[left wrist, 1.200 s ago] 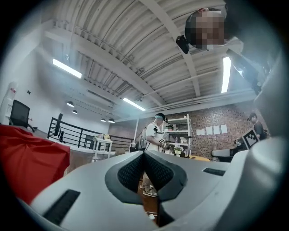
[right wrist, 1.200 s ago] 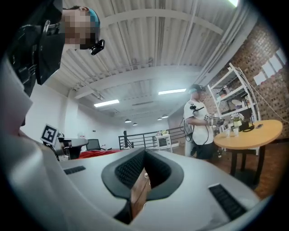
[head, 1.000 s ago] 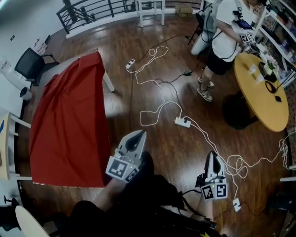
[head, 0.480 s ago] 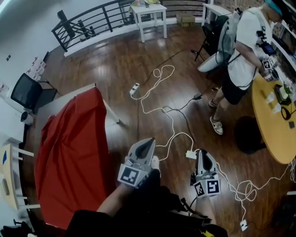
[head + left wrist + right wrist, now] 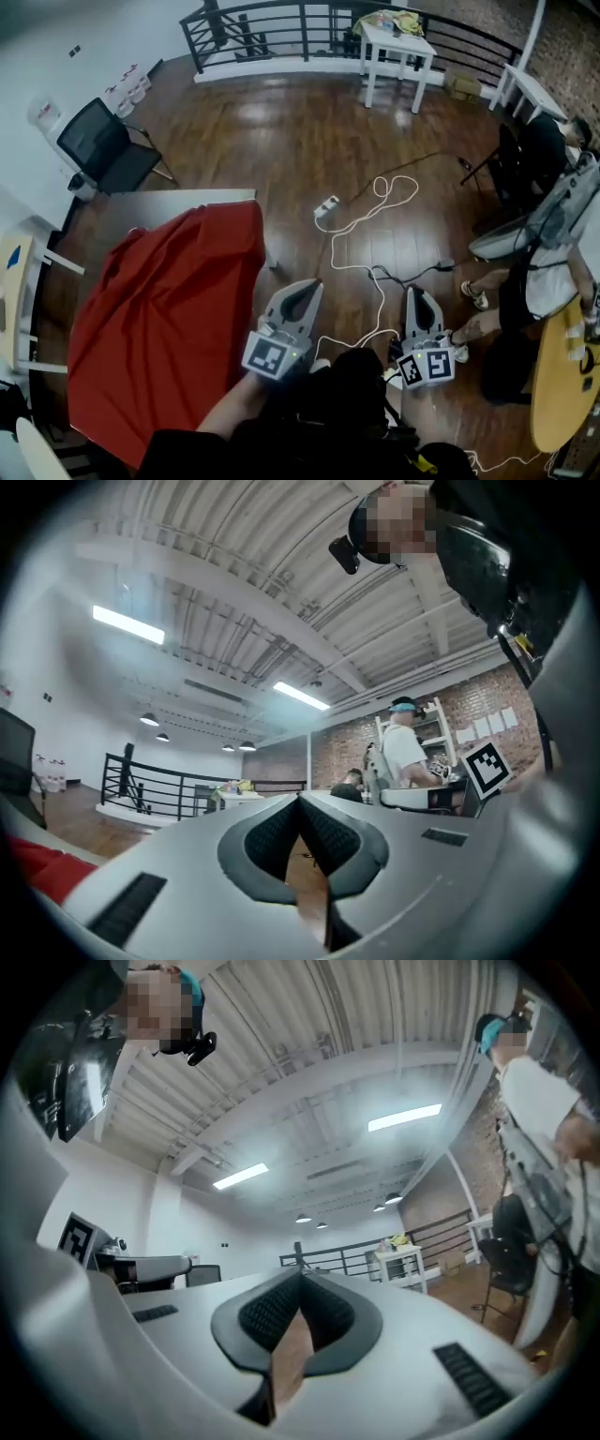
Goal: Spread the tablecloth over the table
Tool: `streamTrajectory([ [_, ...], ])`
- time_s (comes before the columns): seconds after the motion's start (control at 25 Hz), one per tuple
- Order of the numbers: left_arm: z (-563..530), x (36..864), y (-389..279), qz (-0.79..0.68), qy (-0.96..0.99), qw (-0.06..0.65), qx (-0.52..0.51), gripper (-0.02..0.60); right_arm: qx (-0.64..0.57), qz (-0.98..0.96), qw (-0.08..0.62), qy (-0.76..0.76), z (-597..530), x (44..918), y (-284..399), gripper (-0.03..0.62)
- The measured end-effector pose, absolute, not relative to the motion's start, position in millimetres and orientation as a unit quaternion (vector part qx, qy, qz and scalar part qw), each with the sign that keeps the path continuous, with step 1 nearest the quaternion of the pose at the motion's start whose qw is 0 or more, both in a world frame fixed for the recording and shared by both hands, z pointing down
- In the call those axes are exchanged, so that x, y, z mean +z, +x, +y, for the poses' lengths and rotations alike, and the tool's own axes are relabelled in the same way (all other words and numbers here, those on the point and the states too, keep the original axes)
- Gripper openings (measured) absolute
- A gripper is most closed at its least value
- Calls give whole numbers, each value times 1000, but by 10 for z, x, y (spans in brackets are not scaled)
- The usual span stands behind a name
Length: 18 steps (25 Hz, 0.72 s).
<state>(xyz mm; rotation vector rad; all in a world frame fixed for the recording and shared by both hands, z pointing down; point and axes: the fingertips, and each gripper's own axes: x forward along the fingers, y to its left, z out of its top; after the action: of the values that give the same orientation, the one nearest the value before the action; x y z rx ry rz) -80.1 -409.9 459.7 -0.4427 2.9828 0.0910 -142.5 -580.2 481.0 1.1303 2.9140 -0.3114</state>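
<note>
The red tablecloth (image 5: 169, 319) lies rumpled over most of the table (image 5: 178, 198), leaving the table's far end bare. Both grippers are off the table's right side, over the wood floor and clear of the cloth, the left gripper (image 5: 307, 291) nearer the table and the right gripper (image 5: 415, 296) farther from it. Each has its jaws pressed together with nothing between them.
</note>
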Motion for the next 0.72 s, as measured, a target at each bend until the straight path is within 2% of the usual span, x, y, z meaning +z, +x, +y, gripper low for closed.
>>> streamTrajectory([
  [0.16, -3557, 4697, -1159, 993, -83, 69, 45, 0, -95, 903, -8, 420, -5162, 4897, -1927, 6],
  [0.32, -3222, 4905, -1829, 996, -42, 61, 59, 0, -100, 888, -16, 449, -4816, 5072, -2711, 6],
  [0.52, -2998, 4902, -3191, 996, -7, 76, 40, 0, -97, 869, 8, 485, -4486, 5054, -4037, 6],
  [0.72, -3144, 4489, -4704, 994, -5, 109, -16, 0, -90, 844, 43, 527, -4271, 4779, -5383, 6],
])
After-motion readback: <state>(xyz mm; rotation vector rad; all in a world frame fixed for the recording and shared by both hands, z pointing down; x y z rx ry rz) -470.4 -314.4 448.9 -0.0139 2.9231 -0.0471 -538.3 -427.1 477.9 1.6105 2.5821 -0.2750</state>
